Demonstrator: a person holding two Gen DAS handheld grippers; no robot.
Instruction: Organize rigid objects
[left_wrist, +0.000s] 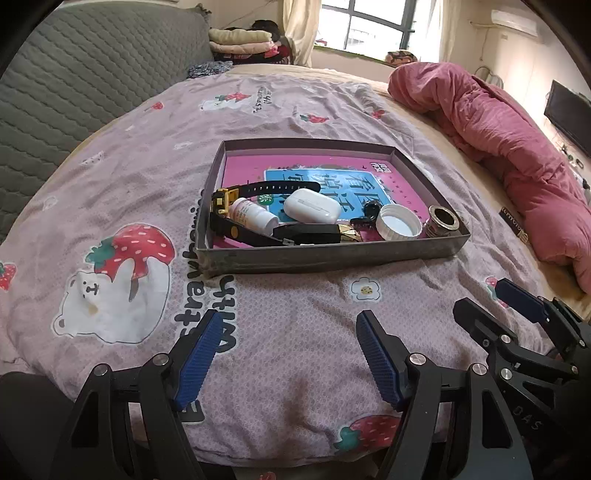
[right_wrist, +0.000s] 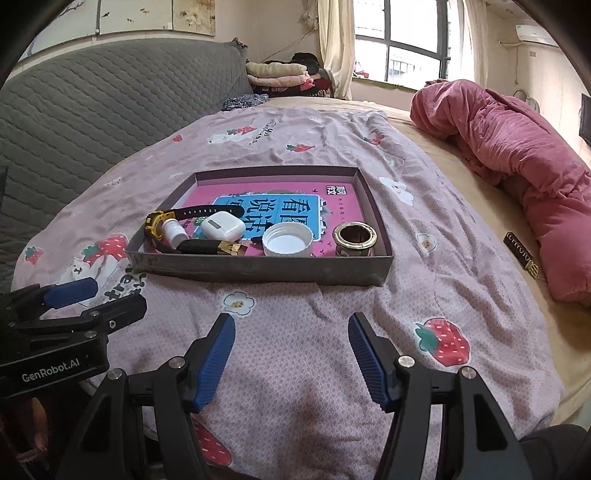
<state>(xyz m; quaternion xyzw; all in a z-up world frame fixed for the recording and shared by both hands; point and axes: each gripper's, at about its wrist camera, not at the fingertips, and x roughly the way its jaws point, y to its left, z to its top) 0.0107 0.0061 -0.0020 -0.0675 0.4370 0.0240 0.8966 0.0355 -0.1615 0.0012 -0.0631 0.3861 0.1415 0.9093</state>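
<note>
Low in the left wrist view, the left gripper (left_wrist: 284, 354) stands wide apart, its blue pads (left_wrist: 197, 360) holding nothing and hovering just above the strawberry-print sheet (left_wrist: 295, 306). Likewise the right gripper (right_wrist: 291, 356) is spread wide and empty at the bottom centre of its own view, with bare sheet between its fingers. Each gripper shows in the other's camera: the right one at the lower right edge of the left view, the left one at the lower left edge of the right view, so the two sit side by side, close but apart.

Beyond both, mid-frame, lies a shallow grey tray (right_wrist: 258, 271) on the bed, a strip of open sheet between its near wall and the fingertips. Inside, along the near wall, crowd a yellow-and-black watch (left_wrist: 221, 206), a small white pill bottle (left_wrist: 253, 216), a white earbud case (left_wrist: 312, 206), a black-and-gold piece (left_wrist: 314, 233), a white cap (right_wrist: 288, 240) lying open side up, and a brass-rimmed metal fitting (right_wrist: 354, 238) near the right corner. The far half of the tray shows only a pink printed liner (right_wrist: 266, 192). A rolled pink quilt (right_wrist: 517, 162) lies along the right side, well apart from the tray.
</note>
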